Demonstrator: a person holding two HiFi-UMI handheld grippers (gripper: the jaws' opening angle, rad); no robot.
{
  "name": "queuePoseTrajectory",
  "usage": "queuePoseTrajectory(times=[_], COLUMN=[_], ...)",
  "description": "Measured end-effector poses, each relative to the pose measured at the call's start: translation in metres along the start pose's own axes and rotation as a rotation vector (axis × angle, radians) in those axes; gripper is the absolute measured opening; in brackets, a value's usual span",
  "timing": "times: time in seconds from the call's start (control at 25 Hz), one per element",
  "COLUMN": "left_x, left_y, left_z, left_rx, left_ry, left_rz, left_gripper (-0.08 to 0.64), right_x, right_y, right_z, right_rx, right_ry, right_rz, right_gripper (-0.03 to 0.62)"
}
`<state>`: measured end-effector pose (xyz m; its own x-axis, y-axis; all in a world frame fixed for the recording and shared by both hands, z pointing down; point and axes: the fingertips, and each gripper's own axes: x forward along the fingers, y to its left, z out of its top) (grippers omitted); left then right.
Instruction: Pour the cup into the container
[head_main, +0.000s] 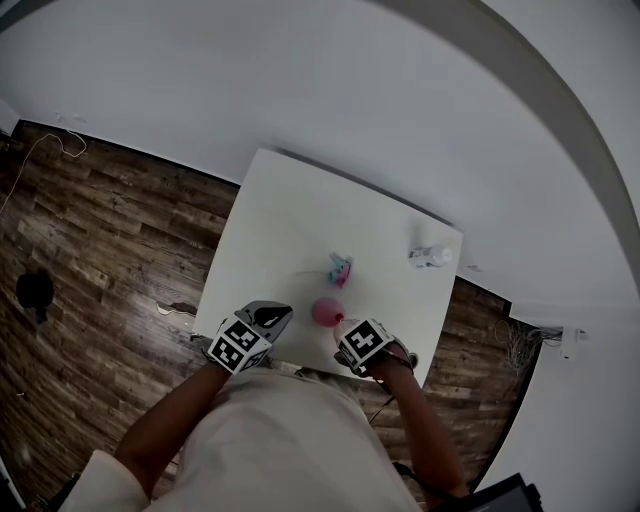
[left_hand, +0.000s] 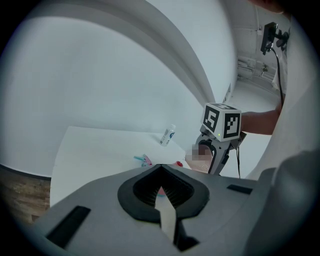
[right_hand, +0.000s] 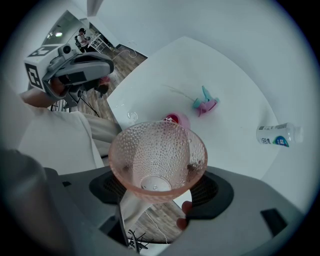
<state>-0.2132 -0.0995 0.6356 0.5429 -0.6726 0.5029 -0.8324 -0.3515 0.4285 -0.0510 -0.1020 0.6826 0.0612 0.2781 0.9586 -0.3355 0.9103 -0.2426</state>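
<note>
A pink dimpled glass cup (right_hand: 156, 160) sits between the jaws of my right gripper (right_hand: 159, 181), which is shut on its sides. I look down into its mouth and see nothing inside. Just beyond its rim, a small pink container (right_hand: 175, 119) stands on the white table (right_hand: 235, 85). In the head view the container (head_main: 326, 312) is at the near edge, with the right gripper (head_main: 345, 330) beside it. To the left of the container my left gripper (head_main: 272, 318) hangs shut and empty, its jaws (left_hand: 161, 194) pressed together.
A blue and pink small object (head_main: 340, 270) lies mid-table. At the far right corner a white bottle (head_main: 432, 256) lies on its side. Wooden floor (head_main: 110, 250) surrounds the table, and a white wall rises behind it.
</note>
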Motion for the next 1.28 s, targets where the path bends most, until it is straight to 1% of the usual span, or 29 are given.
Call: queuePoseTrajectory(times=[1.28], left_x=[0.0013], left_y=[0.0093], left_z=[-0.0077], left_rx=[-0.015], left_ry=[-0.009], left_rz=[0.008], left_gripper=[0.011], right_x=[-0.0073], right_y=[0.0012], right_z=[-0.0091], right_rx=[-0.008], right_ry=[0.067], right_rz=[0.009], right_gripper=[0.364])
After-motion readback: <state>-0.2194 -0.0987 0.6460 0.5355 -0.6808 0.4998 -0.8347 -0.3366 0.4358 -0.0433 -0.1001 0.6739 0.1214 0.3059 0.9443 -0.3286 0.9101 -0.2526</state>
